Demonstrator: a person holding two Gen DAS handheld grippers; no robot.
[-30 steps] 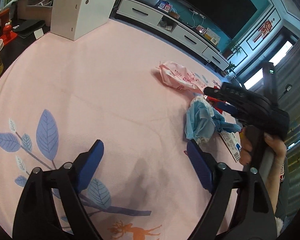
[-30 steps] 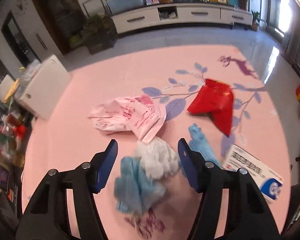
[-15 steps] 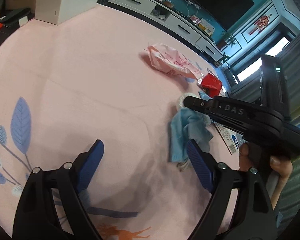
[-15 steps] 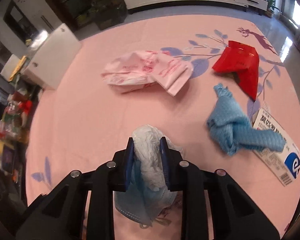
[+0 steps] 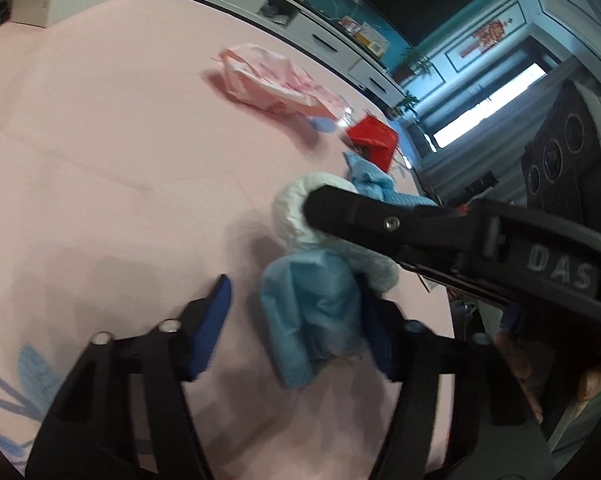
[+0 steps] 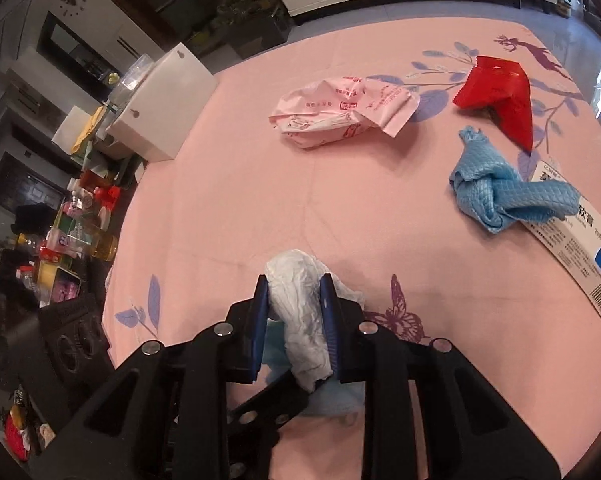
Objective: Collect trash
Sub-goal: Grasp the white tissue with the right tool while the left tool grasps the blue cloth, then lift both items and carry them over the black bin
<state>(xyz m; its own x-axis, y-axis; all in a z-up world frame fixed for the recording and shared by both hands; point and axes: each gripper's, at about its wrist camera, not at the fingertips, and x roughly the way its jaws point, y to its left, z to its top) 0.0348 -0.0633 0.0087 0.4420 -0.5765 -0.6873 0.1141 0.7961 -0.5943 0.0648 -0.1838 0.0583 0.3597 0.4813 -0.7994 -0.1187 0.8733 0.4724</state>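
Two claws work over a pink tabletop (image 6: 240,168) printed with blue leaves and a purple butterfly. The right claw (image 6: 294,320) angles steeply down, and its blue pads are clamped on a crumpled white tissue wad (image 6: 300,320), which bulges out above and below the pads. In the left wrist view the same claw (image 5: 420,228) reaches in from the right, a hand (image 5: 540,376) gripping its handle at the lower right edge, and the tissue wad (image 5: 296,208) shows at its tip.

The left claw (image 5: 300,320) also tilts downward. Its jaws have just been closing, and a crumpled light blue mask (image 5: 312,312), hanging below the tissue wad, lies between them. The right pad touches the mask's edge; the left pad stands clear of it with bare cloth between, so the jaws are still apart and not gripping.

Other trash lies farther off on the tabletop: a crumpled pink wrapper (image 6: 340,112) near the middle, a red wrapper (image 6: 500,96) to its right, a knotted blue cloth (image 6: 496,196) below that, partly lying on a white printed box (image 6: 580,252) at the right edge. A white cabinet (image 6: 160,104) stands at the tabletop's far left corner, with cluttered bottles (image 6: 80,236) beyond the left edge.
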